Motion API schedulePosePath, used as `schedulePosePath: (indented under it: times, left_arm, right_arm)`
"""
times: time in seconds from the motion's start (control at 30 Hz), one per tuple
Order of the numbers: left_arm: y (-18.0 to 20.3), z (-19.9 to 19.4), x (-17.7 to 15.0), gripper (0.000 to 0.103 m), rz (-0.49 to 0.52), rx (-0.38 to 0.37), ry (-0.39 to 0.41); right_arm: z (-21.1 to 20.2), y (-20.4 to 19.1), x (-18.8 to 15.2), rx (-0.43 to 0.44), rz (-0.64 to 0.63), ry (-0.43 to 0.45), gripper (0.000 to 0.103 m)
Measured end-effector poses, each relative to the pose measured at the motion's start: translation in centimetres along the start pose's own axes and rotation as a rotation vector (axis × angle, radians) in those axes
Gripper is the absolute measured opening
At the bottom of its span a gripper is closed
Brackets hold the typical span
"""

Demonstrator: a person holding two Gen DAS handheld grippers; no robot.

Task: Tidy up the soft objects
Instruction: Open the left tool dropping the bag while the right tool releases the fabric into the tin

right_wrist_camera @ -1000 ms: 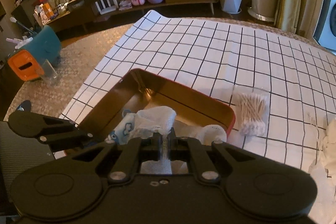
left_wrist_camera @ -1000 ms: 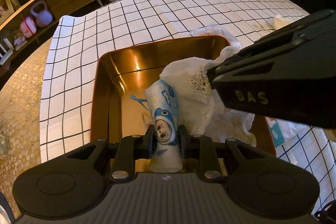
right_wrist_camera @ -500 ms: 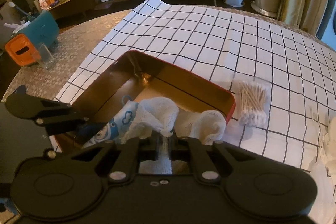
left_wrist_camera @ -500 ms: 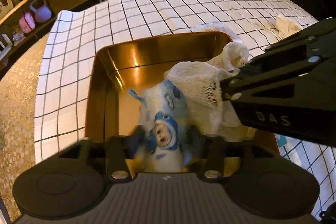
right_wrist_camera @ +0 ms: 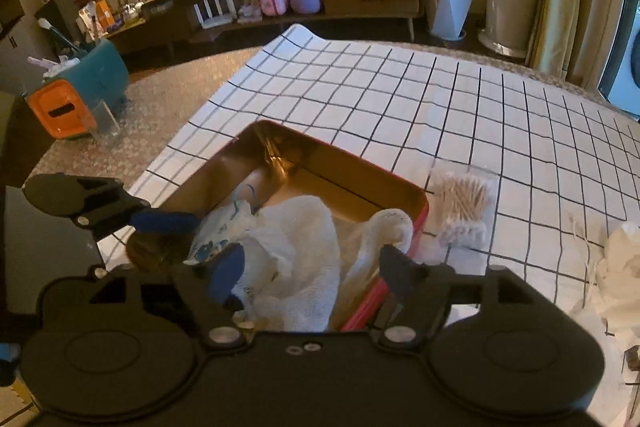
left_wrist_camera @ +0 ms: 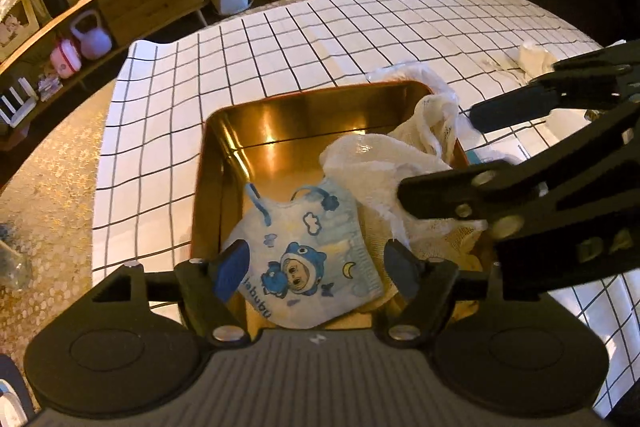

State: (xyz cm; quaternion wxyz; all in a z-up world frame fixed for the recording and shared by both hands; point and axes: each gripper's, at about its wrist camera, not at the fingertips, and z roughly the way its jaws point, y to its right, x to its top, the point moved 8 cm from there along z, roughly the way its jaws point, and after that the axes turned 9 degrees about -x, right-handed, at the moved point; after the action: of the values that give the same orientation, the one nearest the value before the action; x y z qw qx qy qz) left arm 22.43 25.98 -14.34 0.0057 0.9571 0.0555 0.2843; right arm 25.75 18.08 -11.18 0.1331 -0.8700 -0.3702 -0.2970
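Tin (left_wrist_camera: 320,99) with a gold inside and red rim sits on the checked cloth (left_wrist_camera: 240,59) over the bench, as I see it through the left wrist view. My left claw (left_wrist_camera: 316,263) hangs over its near end, jaws opening and clear of the blue cartoon-print mask (left_wrist_camera: 308,259) that lies between them on the tin floor. Just right of the mask a white gauze cloth (left_wrist_camera: 376,163) is heaped in the tin, one end draped over the right rim. My right claw (left_wrist_camera: 436,151) reaches in from the right above that gauze, its fingers spread.

Through the right wrist view, my right claw (right_wrist_camera: 308,267) is opening too; the gauze cloth (right_wrist_camera: 304,239) lies loose between the fingers, released, inside the tin (right_wrist_camera: 360,173). The mask (right_wrist_camera: 218,231) peeks out at the gauze's left, with the left claw (right_wrist_camera: 160,219) beside it. A bag of cotton swabs (right_wrist_camera: 464,203) rests on the cloth just right of the tin.
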Motion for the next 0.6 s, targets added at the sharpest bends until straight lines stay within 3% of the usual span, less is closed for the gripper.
schedulePosePath:
  times: [0.6]
  left_arm:
    - [2.6, -7.5, 1.3, 0.08, -0.031, -0.017, 0.144]
  right_arm:
    - [-8.3, 1.7, -0.5, 0.041, 0.077, 0.14, 0.093]
